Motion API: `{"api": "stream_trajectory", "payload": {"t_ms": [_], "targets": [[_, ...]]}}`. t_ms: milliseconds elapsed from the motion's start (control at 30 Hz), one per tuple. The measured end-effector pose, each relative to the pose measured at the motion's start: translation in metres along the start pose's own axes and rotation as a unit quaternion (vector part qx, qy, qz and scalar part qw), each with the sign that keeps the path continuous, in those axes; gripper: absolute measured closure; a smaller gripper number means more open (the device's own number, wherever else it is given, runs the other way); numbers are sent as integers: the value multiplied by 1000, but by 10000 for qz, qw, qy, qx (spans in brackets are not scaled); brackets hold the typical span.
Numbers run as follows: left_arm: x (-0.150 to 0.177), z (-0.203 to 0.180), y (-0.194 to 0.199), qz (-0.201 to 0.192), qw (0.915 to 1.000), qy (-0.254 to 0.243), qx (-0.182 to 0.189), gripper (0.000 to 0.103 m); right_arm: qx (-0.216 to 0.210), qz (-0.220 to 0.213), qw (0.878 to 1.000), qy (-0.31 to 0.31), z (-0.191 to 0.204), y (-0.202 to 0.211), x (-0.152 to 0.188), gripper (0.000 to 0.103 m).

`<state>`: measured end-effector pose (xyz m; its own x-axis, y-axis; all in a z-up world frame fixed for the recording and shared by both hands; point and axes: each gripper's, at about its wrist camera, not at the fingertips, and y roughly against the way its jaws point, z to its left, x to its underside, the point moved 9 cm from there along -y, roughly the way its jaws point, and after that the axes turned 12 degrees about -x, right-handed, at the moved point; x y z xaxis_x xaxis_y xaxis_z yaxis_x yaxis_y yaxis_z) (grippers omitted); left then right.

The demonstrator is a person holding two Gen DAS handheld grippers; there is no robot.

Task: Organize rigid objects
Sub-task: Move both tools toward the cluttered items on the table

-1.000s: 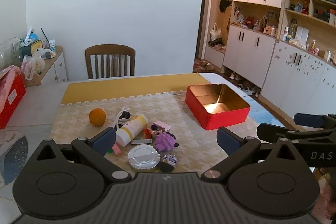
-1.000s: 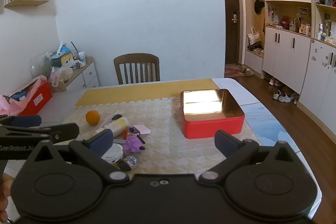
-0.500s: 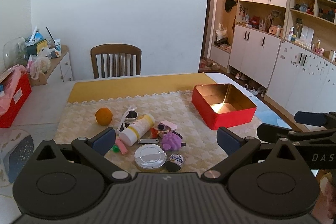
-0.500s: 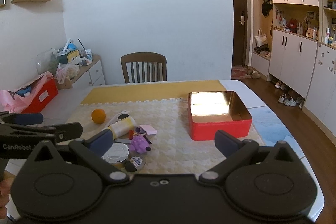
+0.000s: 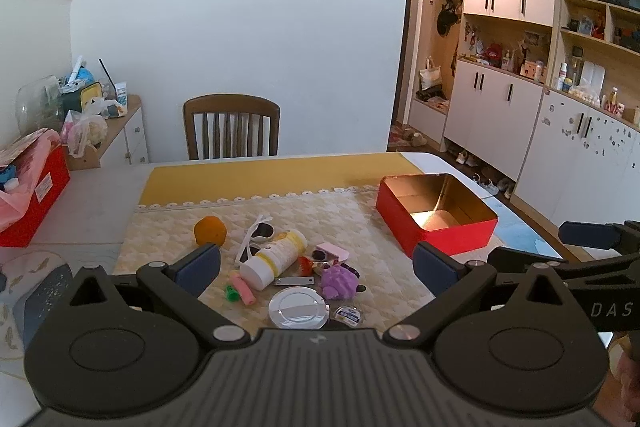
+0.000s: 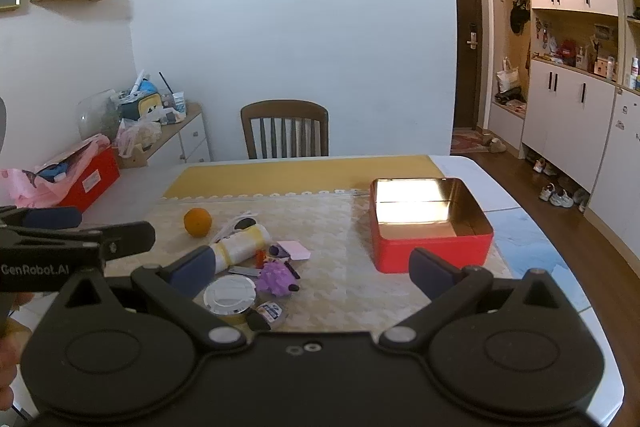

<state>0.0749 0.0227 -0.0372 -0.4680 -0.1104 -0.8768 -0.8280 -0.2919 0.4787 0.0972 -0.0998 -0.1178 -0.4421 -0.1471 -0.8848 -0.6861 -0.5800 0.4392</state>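
A heap of small objects lies on the patterned mat: an orange (image 5: 209,230), white sunglasses (image 5: 256,235), a white and yellow bottle (image 5: 274,257), a round silver tin (image 5: 298,307), a purple toy (image 5: 338,281) and a pink pad (image 5: 331,251). To the right stands an open red tin box (image 5: 436,214), shiny and empty inside. My left gripper (image 5: 316,265) hovers open above the heap's near side. My right gripper (image 6: 310,269) is open too, between the heap (image 6: 248,267) and the box (image 6: 428,223). Neither holds anything.
A wooden chair (image 5: 231,131) stands at the table's far side. A red box with pink bags (image 5: 28,187) sits on the table's left part, and a cluttered sideboard (image 5: 104,123) beyond it. White cabinets (image 5: 520,123) line the right wall. The table's edge (image 6: 552,251) runs close right of the red tin.
Both grippers have tilted or lifted, so the table and objects sit slightly to the right and lower in view. Both stay open. Nothing on the table has moved.
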Motion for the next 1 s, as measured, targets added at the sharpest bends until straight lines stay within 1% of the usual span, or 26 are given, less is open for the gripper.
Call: {"api": "stream_trajectory", "payload": {"t_ms": [367,500,633,767,900,1000], "targets": [[-1,9,-6,28,10000,86,-34,0,-53,62,10000,42,4,-9,-2,0],[-1,12,-12,61,9999,69,-101,0,-92,137,9998,99,8,-16,-2,0],[0,15,-18,124,9998,168,-36,0,-128,168,9997,126,10,-21,-2,0],[0,17,-22,111,9998,186,-24,0,-152,178,9996,126,11,-25,-3,0],[-3,19,-29,115,9996,241,76,0,-158,182,9996,151,10,-29,-4,0],[-4,22,-38,128,9995,293,39,0,-184,207,9995,181,10,-34,-5,0]]}}
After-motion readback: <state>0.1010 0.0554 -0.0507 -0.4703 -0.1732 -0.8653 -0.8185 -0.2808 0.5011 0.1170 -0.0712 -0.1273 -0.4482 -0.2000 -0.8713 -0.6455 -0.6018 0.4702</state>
